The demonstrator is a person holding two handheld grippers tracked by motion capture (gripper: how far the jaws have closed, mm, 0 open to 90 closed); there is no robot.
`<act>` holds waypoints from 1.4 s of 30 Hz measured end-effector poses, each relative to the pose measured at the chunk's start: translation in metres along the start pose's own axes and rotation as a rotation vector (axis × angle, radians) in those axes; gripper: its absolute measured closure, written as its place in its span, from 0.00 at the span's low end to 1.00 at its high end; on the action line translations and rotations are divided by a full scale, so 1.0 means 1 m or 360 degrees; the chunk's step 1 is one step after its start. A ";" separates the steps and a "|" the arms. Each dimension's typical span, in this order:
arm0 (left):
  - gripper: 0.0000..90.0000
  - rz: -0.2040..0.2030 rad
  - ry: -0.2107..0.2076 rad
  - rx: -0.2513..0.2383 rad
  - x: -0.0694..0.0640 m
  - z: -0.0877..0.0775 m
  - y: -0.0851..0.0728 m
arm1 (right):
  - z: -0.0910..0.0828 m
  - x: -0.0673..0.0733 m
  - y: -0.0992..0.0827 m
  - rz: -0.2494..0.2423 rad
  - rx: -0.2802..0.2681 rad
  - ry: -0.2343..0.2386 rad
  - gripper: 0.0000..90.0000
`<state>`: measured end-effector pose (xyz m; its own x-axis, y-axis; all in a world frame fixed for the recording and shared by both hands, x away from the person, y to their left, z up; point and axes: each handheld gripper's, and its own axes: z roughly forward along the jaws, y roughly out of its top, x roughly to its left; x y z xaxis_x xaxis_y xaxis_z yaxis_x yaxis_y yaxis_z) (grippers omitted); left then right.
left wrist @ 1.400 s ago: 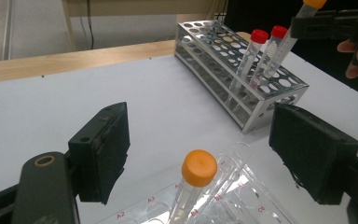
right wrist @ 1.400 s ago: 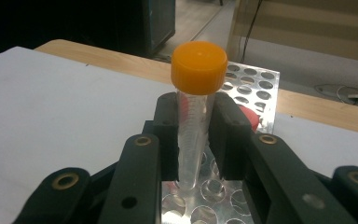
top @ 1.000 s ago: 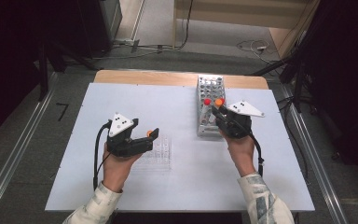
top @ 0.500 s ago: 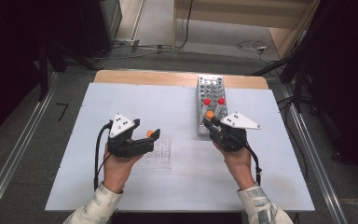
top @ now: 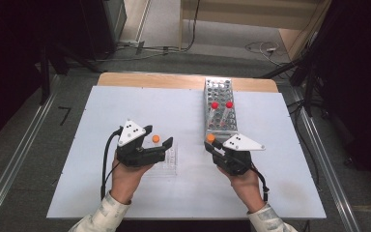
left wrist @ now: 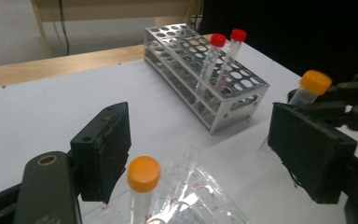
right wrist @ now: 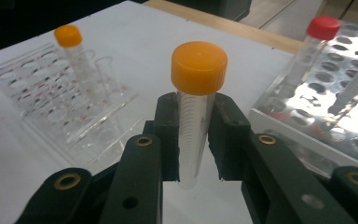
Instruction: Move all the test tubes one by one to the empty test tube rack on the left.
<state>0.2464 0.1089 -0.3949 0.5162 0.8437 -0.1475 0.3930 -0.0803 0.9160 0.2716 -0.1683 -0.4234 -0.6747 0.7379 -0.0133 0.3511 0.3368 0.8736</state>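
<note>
Right tool (right wrist: 193, 140) grips an orange-capped tube (right wrist: 196, 102) upright, between the metal rack (top: 220, 104) and the clear rack (right wrist: 63, 100). Left tool (left wrist: 205, 154) is open, empty, astride the clear rack w/ one tube (left wrist: 143, 184) seated. Keep the tube vertical, line up over a free hole; hole edges are prob. hard to see, so lower slowly.

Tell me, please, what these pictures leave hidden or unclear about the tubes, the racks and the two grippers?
- Held orange-capped tube: its lower end is hidden behind the right gripper in the right gripper view.
- Clear rack: cut off by the bottom edge of the left gripper view; its hole count is unreadable.
- Standing orange-capped tube: blurred and cut off there.
- Markings on the red-capped tubes: too small in the high view.
- Metal rack: cut off by the right edge.
</note>
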 end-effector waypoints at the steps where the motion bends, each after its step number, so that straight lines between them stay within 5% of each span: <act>1: 0.24 0.0005 -0.0010 0.0002 -0.003 0.001 0.000 | 0.001 0.003 -0.002 -0.0009 0.0005 0.0010 0.79; 15: 0.36 0.0124 -0.0201 0.0094 -0.039 0.018 -0.006 | 0.012 0.032 -0.008 -0.0092 0.0041 0.0123 0.79; 23: 0.60 0.0141 -0.0301 0.0095 -0.045 0.026 -0.010 | 0.011 0.039 -0.007 -0.0128 0.0042 0.0152 0.79; 38: 0.77 0.0156 -0.0345 0.0089 -0.049 0.030 -0.008 | 0.004 0.044 -0.001 -0.0149 0.0003 0.0172 0.79; 42: 0.77 0.0142 -0.0349 0.0055 -0.047 0.024 -0.004 | 0.004 0.042 0.001 -0.0146 0.0009 0.0231 0.61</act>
<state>0.2389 0.0565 -0.4006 0.7016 0.6970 -0.1478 0.3625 -0.1706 0.9162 0.2456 -0.1346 -0.4251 -0.7905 0.6121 -0.0220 0.2872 0.4022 0.8694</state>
